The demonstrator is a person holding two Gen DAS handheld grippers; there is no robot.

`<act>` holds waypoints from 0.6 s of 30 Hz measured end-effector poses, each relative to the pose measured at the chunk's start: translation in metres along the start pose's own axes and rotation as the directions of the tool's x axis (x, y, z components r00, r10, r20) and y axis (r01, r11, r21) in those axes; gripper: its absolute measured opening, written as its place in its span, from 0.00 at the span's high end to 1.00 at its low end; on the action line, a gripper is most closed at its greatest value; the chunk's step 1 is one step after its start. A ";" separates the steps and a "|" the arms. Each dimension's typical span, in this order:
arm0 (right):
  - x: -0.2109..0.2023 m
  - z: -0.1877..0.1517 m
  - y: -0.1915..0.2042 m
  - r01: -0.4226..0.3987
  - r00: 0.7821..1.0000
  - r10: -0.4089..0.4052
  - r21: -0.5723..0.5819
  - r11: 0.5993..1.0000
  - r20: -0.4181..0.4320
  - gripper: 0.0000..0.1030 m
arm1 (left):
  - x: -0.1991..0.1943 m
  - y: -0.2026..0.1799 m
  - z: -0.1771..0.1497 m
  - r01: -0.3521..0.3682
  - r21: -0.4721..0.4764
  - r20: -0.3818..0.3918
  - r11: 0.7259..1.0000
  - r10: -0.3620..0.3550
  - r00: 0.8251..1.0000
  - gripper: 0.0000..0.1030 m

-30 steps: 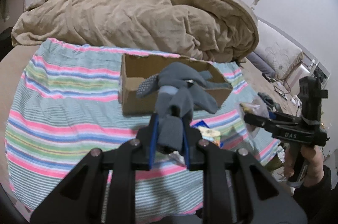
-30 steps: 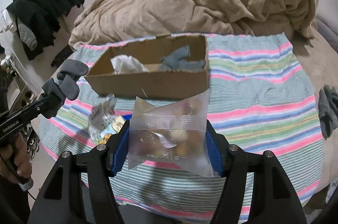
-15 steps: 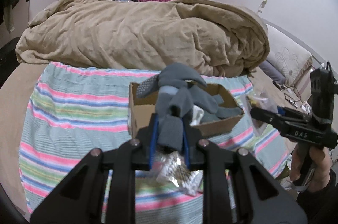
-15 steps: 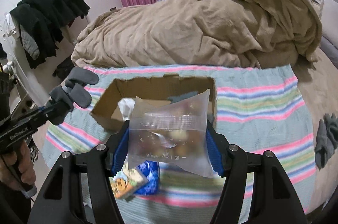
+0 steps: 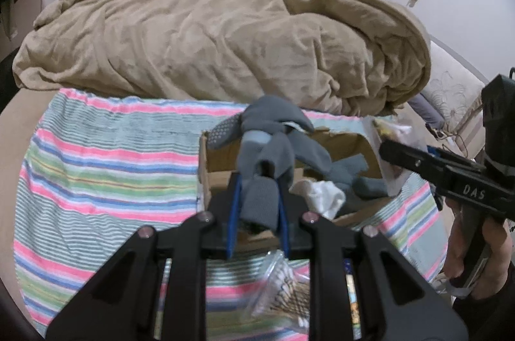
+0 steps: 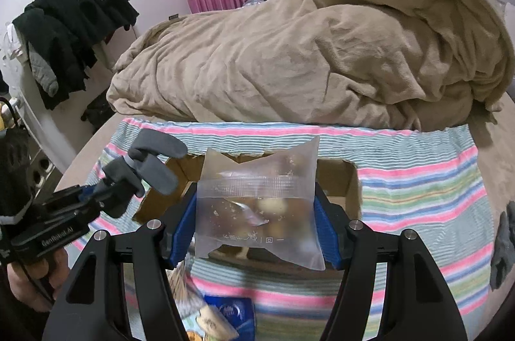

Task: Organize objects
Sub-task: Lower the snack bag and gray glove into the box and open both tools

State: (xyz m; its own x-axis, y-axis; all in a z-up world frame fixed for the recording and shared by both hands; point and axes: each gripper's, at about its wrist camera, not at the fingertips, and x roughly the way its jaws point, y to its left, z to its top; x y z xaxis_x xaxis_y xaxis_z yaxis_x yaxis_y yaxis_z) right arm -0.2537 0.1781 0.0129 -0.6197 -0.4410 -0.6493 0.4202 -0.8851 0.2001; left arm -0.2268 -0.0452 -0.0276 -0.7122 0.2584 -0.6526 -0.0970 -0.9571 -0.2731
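The left gripper (image 5: 259,202) is clamped on a grey glove (image 5: 267,147), a soft fleece piece with a patch of pale grip dots on one finger and a light blue band near the cuff; its fingers flop outward above the blue pads. The glove hangs over the near left corner of an open cardboard box (image 5: 219,167) that stands on a striped blanket (image 5: 96,167). Inside the box lie another grey glove (image 5: 354,176) and a crumpled white cloth (image 5: 322,196).

The right gripper (image 6: 257,222) is closed on a clear plastic bag (image 6: 260,202), sealed across its upper part, with pale rounded lumps and crumbs showing through. The bag is held above the box's near wall.

Compared with half a second ago, both grippers have come closer to the box: it fills more of each view, and the bag now covers most of its opening. A tan duvet (image 6: 322,57) is heaped behind the blanket, and snack packets (image 6: 225,318) lie on the stripes below the grippers.
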 end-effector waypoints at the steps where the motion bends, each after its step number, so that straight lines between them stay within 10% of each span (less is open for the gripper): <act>1: 0.004 0.000 0.000 0.000 1.000 0.000 0.000 1.000 -0.004 0.34 | 0.005 0.001 0.001 0.000 -0.003 -0.006 1.000 0.000 1.000 0.80; 18: 0.076 -0.002 -0.004 0.012 0.995 -0.011 0.011 1.000 -0.100 0.34 | 0.062 0.009 -0.008 -0.026 -0.024 -0.144 0.999 0.023 0.989 0.74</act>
State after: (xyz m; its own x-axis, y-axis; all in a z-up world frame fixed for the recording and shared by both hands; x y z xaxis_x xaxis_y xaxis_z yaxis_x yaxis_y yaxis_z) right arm -0.3012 0.1485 -0.0389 -0.5547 -0.4141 -0.7217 0.4057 -0.8919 0.2000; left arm -0.2663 -0.0363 -0.0765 -0.6067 0.2527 -0.7537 -0.0617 -0.9602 -0.2723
